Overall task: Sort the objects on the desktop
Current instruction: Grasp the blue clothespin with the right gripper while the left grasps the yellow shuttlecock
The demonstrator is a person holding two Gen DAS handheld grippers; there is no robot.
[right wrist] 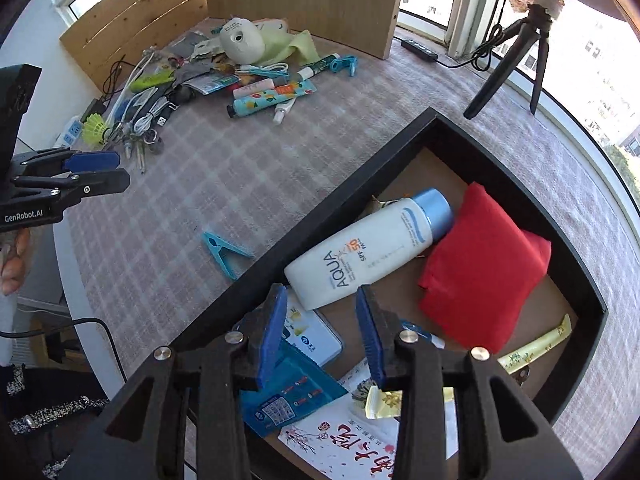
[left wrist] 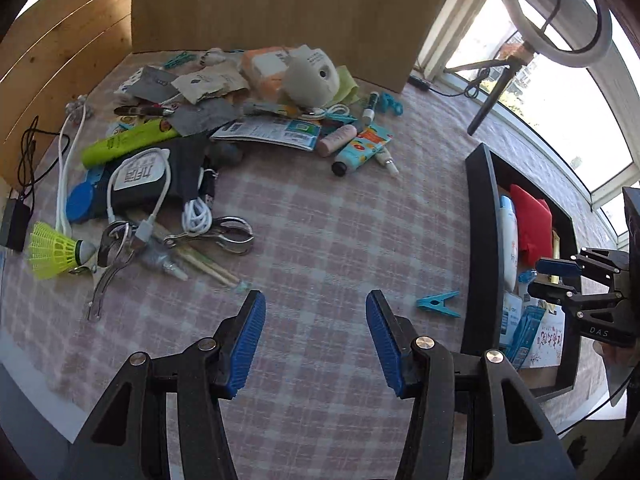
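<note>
Above black tray [right wrist: 320, 216]: empty right gripper [right wrist: 322, 334]

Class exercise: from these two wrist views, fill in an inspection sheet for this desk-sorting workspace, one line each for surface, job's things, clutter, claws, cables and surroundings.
Surface: checked tablecloth, bare in the middle.
Job's things: black tray holding a sunscreen bottle, red cloth and packets; teal clothes peg lying on the cloth beside the tray.
Clutter: unsorted pile at the far side, including a yellow shuttlecock and a floral tube.
Claws: left claw open over bare cloth, empty; right claw open above the tray, nothing gripped.
Cables: white cable coiled in the pile.
Surroundings: wooden boards, tripod, windows.
</note>
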